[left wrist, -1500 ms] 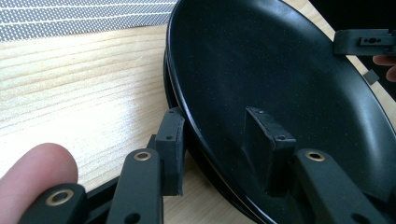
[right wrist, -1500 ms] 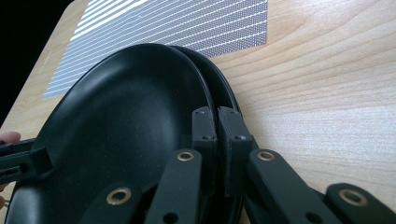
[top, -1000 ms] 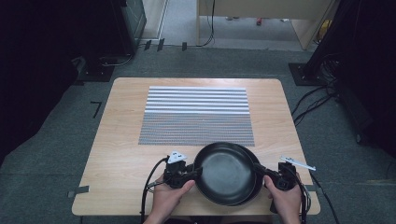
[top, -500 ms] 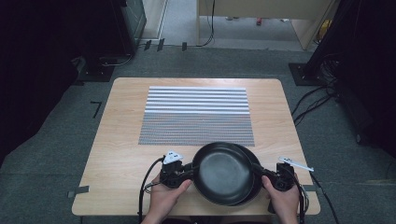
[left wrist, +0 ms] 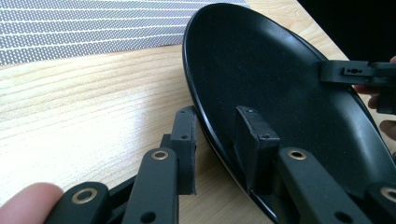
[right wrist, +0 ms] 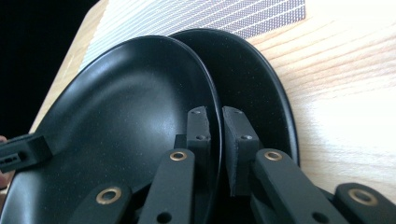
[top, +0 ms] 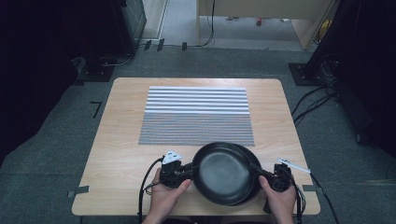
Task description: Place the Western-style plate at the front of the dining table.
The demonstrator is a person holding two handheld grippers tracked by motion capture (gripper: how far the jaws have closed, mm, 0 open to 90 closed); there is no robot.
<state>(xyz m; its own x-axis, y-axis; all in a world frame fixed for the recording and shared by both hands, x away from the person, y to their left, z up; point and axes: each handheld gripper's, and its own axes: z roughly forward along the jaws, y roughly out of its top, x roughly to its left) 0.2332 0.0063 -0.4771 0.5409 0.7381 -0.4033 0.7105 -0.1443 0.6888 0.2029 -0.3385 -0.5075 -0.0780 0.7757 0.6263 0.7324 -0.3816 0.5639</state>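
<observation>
High view: two stacked black plates, the upper plate (top: 223, 172) offset left over the lower plate (top: 252, 179), sit at the near edge of the wooden table (top: 116, 140), just below a striped mat (top: 196, 114); both plates are empty.

Left gripper view: the left gripper (left wrist: 217, 144) pinches the upper plate's rim, one jaw inside, one outside.

Right gripper view: the right gripper (right wrist: 215, 133) clamps the upper plate's opposite rim, above the lower plate (right wrist: 261, 88).

A striped mat (top: 197, 115) lies on the wooden table (top: 121, 140).
</observation>
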